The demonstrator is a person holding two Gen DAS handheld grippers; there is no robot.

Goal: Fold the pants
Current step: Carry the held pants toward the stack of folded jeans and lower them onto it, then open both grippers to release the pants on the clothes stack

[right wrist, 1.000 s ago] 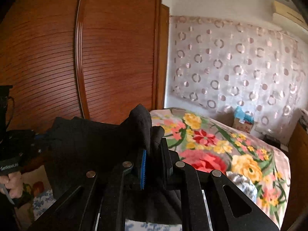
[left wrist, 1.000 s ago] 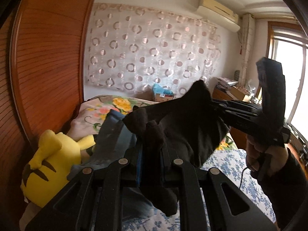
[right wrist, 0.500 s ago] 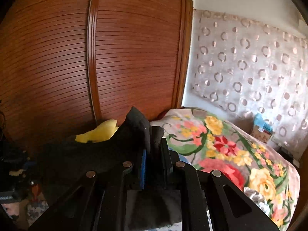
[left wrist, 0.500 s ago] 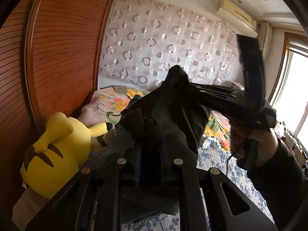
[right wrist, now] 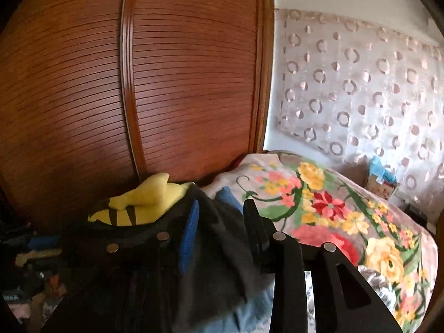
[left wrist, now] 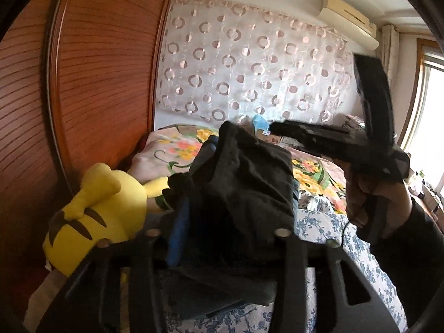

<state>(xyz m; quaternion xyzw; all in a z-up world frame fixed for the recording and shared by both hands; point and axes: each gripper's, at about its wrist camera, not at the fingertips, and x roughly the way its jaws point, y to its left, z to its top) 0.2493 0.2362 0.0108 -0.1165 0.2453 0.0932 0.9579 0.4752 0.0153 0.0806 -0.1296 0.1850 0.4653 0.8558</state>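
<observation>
From the left wrist, the left claw [left wrist: 230, 222] has just been spreading its jaws, and the black fleece pants [left wrist: 249, 183] lie bunched loosely in the gap, the blue pad on the left finger bare along most of its length; whether the right finger still presses cloth is hidden by the folds. The pants heap on a blue folded garment [left wrist: 205, 299] near the bed's left edge, covering most of it. A yellow plush toy with black stripes [left wrist: 94, 208] sits just beside them at that edge, against the brown slatted wooden wardrobe [left wrist: 97, 83], leaving little room on that side. Past the pants, the right claw [left wrist: 277, 129] juts in from the right, clear of the cloth, its fingertips blurred. The blue-flowered white sheet [left wrist: 327, 227] lies open toward the right edge. From the right wrist, the right claw [right wrist: 219, 219] has also been opening and stands moderately wide, with the dark pants [right wrist: 216, 244] slumped low between the fingers, not pinched. The floral blanket [right wrist: 327, 208] covers the bed's far right part, uncluttered. The lower left corner is too dark to make out.
</observation>
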